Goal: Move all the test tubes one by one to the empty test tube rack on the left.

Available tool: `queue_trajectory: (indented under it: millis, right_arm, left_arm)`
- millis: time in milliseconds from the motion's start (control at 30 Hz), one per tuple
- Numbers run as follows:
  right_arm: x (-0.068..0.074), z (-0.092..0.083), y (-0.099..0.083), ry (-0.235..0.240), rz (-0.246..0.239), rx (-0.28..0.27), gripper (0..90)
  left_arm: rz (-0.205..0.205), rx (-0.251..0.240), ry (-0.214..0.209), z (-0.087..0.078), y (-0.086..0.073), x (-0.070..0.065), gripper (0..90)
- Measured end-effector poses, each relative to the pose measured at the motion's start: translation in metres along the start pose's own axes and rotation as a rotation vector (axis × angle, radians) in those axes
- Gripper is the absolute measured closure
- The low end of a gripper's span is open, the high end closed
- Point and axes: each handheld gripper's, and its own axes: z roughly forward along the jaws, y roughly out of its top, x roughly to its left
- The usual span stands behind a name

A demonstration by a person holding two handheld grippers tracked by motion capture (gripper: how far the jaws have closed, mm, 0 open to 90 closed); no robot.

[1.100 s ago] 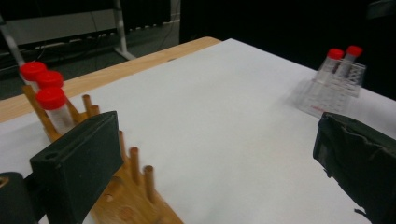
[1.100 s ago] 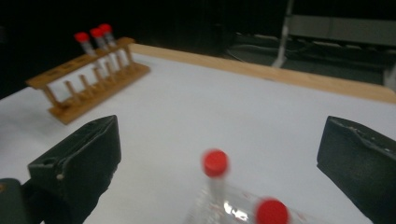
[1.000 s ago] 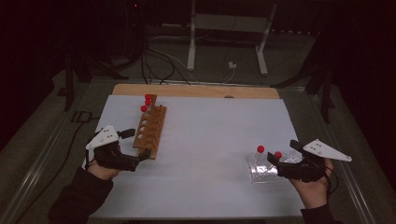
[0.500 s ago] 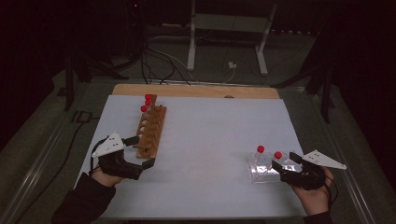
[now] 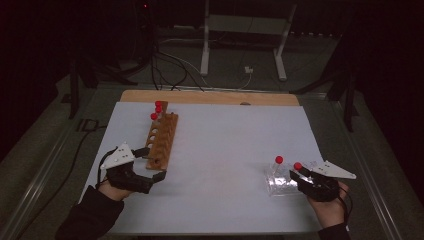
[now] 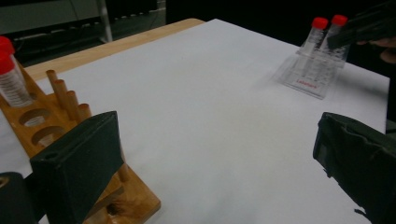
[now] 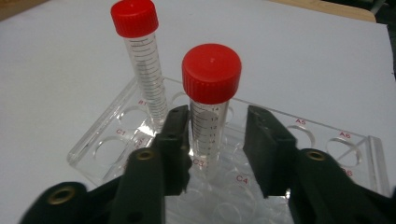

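Right gripper (image 7: pixel 217 140) lower, jaws closing around red-capped tube (image 7: pixel 210 105).

A: Item one, location?
B: Wooden rack (image 5: pixel 162 139) lay on the counter (image 5: pixel 225 145) at left, three tubes (image 5: pixel 157 110) standing at its far end.
A: Item two?
B: Clear rack (image 7: pixel 280 140) sat near right, well apart, with two capped tubes (image 7: pixel 208 93) in it, one behind the other.

i read red marks c1, c4, a5 and a6 on the clear rack (image 7: pixel 116 140). the nearer tube (image 7: pixel 208 135) shows 14 and 12 on its scale.
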Motion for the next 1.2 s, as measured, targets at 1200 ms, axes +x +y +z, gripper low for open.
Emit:
queue_trajectory:
  millis: [1200]
  right_arm:
    - [0.027,-0.051,0.045,0.066,-0.038,-0.118,75.1]
  left_arm:
    - [0.010,-0.005,-0.008,-0.001,0.005,-0.003,2.1]
